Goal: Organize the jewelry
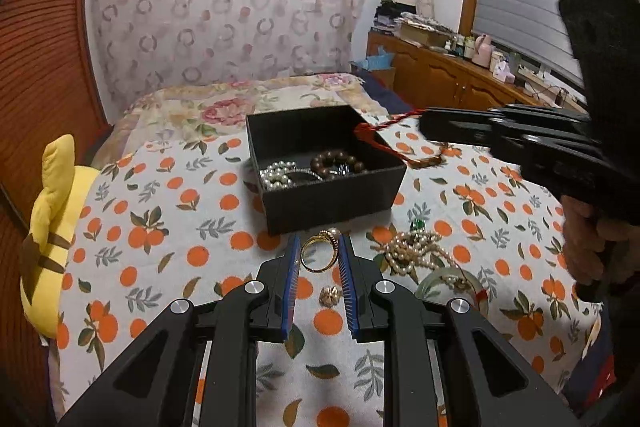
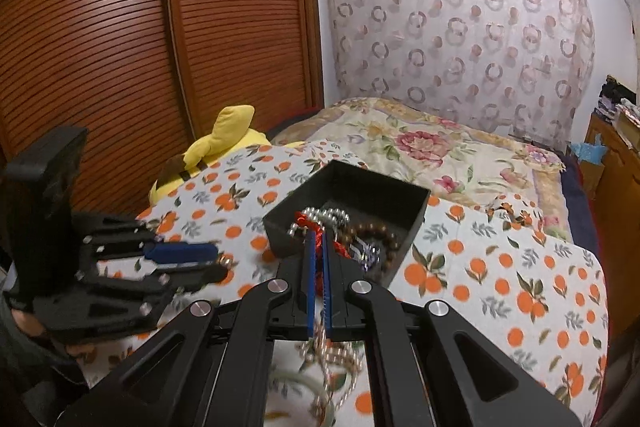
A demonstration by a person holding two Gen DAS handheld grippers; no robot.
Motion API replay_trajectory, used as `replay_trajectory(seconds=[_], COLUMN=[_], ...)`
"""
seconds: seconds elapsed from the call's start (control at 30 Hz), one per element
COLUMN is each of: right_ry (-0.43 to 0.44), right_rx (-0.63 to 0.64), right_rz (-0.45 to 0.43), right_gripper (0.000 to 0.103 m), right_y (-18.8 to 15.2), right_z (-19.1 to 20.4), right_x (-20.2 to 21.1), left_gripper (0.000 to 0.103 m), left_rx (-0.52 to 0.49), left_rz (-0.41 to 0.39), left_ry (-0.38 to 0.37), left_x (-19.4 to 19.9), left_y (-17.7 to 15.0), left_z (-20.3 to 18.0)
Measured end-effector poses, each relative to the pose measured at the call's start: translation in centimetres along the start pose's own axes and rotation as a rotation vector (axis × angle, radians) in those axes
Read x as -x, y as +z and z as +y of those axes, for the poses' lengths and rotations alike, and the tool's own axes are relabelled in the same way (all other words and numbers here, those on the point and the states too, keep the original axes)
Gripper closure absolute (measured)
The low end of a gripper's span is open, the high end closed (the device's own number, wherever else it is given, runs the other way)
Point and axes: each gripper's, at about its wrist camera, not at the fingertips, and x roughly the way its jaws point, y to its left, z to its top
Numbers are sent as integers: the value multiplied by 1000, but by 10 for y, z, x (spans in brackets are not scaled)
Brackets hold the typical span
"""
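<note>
**Ring and red cord headed for the black box**

Left wrist view: a bedroom, with a bed (image 1: 132, 195) under an orange-print cloth, a ringed curtain behind and a wooden cabinet by the window. The left claw (image 1: 320, 247) grips a gold ring (image 1: 320, 251) between its blue pads. The black box (image 1: 320, 167), already holding pearls and brown beads, lies straight ahead of it, just beyond the ring. A pearl necklace (image 1: 416, 251) and a pale bangle (image 1: 452, 287) lie on the cloth to the right. The right claw (image 1: 424, 125) reaches in from the right, trailing a red cord (image 1: 376, 135) over the box's far corner.

Right wrist view: louvred wooden doors and a yellow plush toy (image 2: 216, 151) at left. The right claw is shut tight on the red cord, directly in front of the box and nearer to it than the left claw.
</note>
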Motion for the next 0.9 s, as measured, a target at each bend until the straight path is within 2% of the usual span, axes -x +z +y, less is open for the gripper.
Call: replay_trajectory(seconds=[0.33,0.43,0.57,0.6,0.67,0.7,0.9], right_ry=[16,32,11,7,4,9,14], right_rx=[-81,-97,-94,-94,-107,-115,-132], right_rz=[12,20,30,27,17,12,-8], right_gripper=[99,99,98,96,78,76,75], right_y=[12,14,14,14,12,12,12], right_z=[-25,-30,-35,-36,-41,-43,-54], right_x=[-45,-53,-57,-56,-53,-52,-44], left_gripper=[85,85,85,85,85,85,85], left_rx=[19,22,21,25,37,43,60], left_rz=[-38,-41,-46,-45,-39,-36,-35], left_ry=[-1,8,24,29,25,23,16], left_x=[-3,-7,-14,-17,-23,-27,-35], left_y=[18,26,34,37,41,43,54], left_z=[7,9,12,14,17,18,23])
